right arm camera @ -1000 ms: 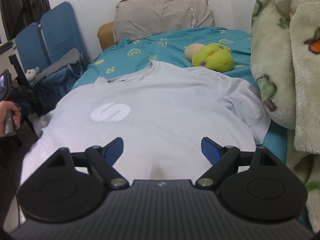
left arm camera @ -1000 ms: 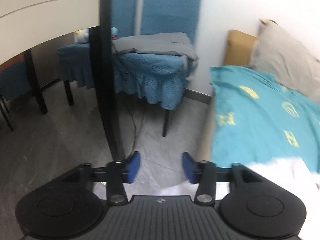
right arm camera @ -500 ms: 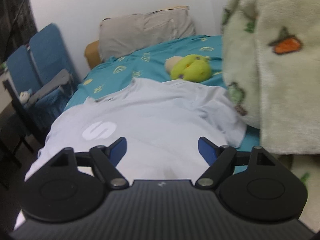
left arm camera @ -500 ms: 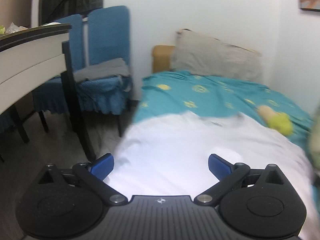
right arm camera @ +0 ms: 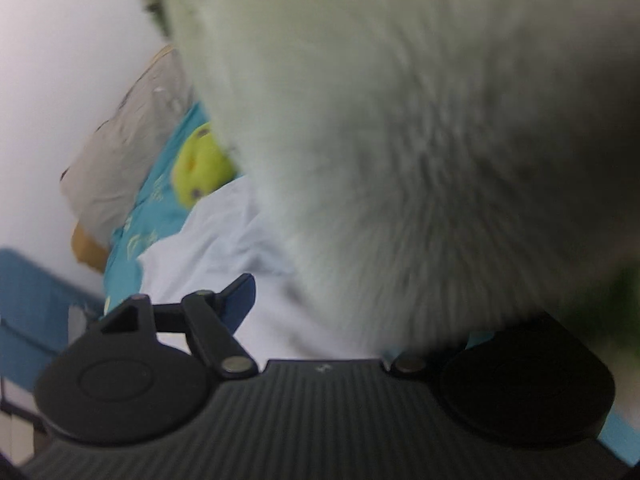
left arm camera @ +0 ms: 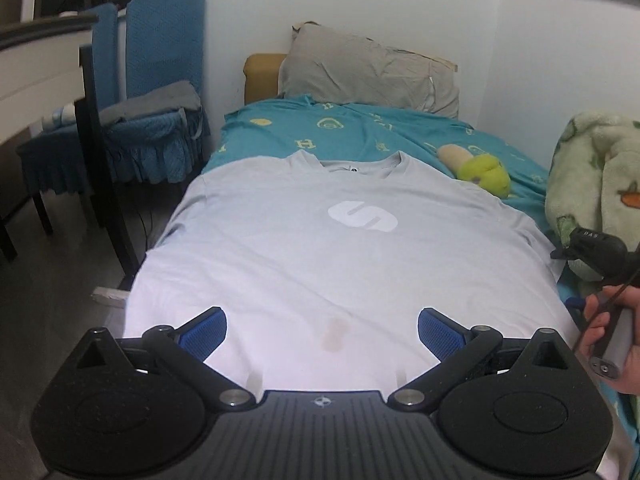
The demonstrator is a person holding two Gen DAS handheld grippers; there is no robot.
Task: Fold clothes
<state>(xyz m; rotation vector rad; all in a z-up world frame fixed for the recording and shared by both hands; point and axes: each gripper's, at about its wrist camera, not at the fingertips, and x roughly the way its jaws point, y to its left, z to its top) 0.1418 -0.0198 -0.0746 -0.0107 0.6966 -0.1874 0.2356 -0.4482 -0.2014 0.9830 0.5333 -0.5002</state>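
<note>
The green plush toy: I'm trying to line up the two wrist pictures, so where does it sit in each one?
Left wrist view: the green plush toy lies right of centre on the teal bedsheet, just beyond the T-shirt's far right shoulder.
Right wrist view: the green plush toy is left of centre, partly hidden by the fluffy blanket.
Shared landmark: the grey pillow against the wall, behind the toy.

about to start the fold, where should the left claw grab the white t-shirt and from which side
Probably the bottom hem of the white t-shirt, approached from the foot of the bed. The shirt lies flat, face up, collar far, so the hem is the nearest free edge, right under the open left claw.
</note>
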